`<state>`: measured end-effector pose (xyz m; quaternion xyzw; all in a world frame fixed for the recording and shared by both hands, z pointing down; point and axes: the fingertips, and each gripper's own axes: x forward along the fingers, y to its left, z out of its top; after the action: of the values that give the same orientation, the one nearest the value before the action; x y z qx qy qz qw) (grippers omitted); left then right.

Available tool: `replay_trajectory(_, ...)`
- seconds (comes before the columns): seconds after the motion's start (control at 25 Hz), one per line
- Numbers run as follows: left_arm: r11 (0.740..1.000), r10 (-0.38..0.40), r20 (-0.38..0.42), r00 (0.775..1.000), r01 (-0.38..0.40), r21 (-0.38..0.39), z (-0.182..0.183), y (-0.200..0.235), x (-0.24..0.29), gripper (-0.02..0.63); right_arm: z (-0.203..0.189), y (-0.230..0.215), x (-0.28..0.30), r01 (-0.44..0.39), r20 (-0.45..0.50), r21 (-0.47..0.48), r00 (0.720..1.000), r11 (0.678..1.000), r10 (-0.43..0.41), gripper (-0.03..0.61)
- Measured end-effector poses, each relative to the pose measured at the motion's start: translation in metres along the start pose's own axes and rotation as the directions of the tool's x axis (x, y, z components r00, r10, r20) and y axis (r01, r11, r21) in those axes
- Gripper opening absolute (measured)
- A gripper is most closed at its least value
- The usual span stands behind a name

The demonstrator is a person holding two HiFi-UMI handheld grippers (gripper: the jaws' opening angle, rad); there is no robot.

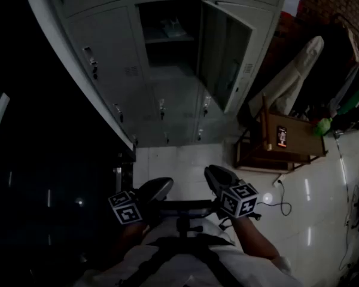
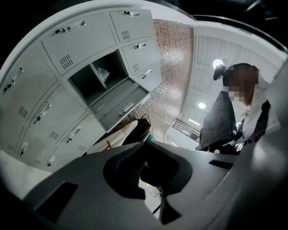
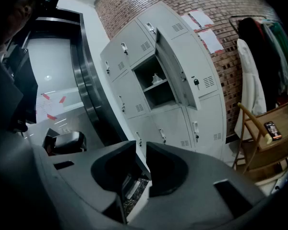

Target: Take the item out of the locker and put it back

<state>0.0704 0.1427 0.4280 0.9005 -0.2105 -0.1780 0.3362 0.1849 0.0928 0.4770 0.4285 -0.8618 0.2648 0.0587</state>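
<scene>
Two grippers are seen at the bottom middle of the head view, left gripper [image 1: 154, 191] and right gripper [image 1: 219, 178], each with jaws parted just a bit, nothing clamped. Item [image 1: 173, 27] is parked on the shelf inside the open locker [image 1: 105, 37], top center, well apart from both.

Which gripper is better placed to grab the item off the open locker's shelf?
Right, probably. The right gripper faces the open locker almost straight on, with the item in sight. The left gripper points off to the locker's side. Both are far off.
</scene>
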Motion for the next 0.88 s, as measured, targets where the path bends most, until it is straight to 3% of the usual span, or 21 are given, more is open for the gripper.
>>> replay_trajectory(0.48, 0.999, 0.047, 0.036, 0.998, -0.047, 0.008, -0.006, 0.012, 0.027, -0.002, -0.006, -0.036, 0.004, -0.030, -0.051, 0.008, 0.998, 1.000, 0.031, 0.074)
replay_trajectory(0.88, 0.991, 0.133, 0.049, 0.990, -0.133, 0.006, -0.001, 0.028, 0.019, -0.002, -0.024, -0.042, 0.030, -0.067, -0.129, 0.051, 0.989, 0.996, 0.073, 0.064)
